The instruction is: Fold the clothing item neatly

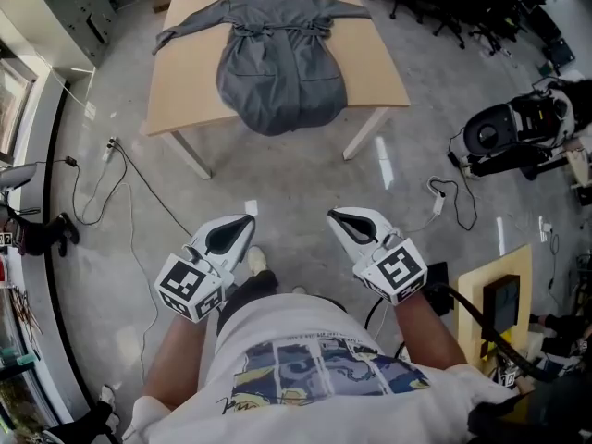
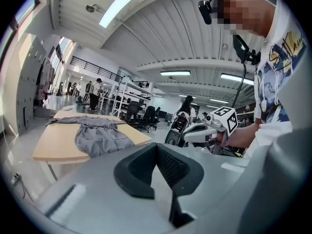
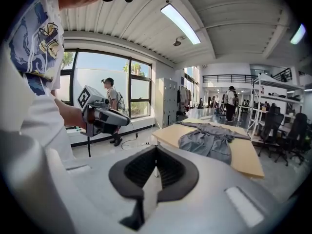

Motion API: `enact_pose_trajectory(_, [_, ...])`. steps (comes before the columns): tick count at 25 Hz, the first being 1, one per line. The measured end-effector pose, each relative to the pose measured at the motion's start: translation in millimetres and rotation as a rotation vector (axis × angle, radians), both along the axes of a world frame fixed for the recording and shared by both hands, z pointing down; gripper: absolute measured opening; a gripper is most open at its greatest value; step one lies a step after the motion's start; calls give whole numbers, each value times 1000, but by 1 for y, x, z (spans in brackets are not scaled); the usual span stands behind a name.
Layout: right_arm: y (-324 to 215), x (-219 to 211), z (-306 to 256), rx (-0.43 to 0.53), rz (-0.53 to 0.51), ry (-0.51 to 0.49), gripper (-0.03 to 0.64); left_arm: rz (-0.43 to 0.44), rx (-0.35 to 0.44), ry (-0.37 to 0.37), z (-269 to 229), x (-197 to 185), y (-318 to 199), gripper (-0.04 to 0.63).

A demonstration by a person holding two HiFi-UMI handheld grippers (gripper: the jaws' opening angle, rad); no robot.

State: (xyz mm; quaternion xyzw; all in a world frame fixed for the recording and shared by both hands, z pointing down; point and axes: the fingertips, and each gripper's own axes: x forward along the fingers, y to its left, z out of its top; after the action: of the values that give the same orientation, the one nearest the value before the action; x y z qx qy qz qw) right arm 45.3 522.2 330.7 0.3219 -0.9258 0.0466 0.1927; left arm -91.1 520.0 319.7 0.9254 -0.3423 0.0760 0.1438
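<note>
The grey garment (image 1: 282,63) lies spread flat on the light wooden table (image 1: 190,95). Its collar end is at the far side, both sleeves are stretched out sideways, a belt is tied across the waist, and the rounded hem hangs slightly over the near edge. Nothing touches it. The table stands on white legs on a grey floor (image 1: 296,188), with thin cables (image 1: 120,183) trailing beside its left legs and dark office chairs (image 1: 444,3) beyond its far right corner. Well short of the table, close to the person's body, the left gripper (image 1: 242,222) and the right gripper (image 1: 338,217) hang side by side over the bare floor, apart from each other, their tips aimed toward the table and angled a little inward. In each gripper view the black ribbed pads meet with no gap and nothing lies between them, so both claws are closed and empty. Below them in the head view is the person's white T-shirt (image 1: 314,359) with its blue comic print.
</note>
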Motion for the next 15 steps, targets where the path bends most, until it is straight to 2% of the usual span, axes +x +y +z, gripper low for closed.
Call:
enact_pose_trajectory(9, [-58, -53, -4, -9, 48, 21, 3, 100, 9, 3, -1, -37, -71, 2])
enact_pose_trajectory(15, [-88, -61, 3, -25, 53, 42, 3, 131, 1, 2, 11, -28, -107, 2])
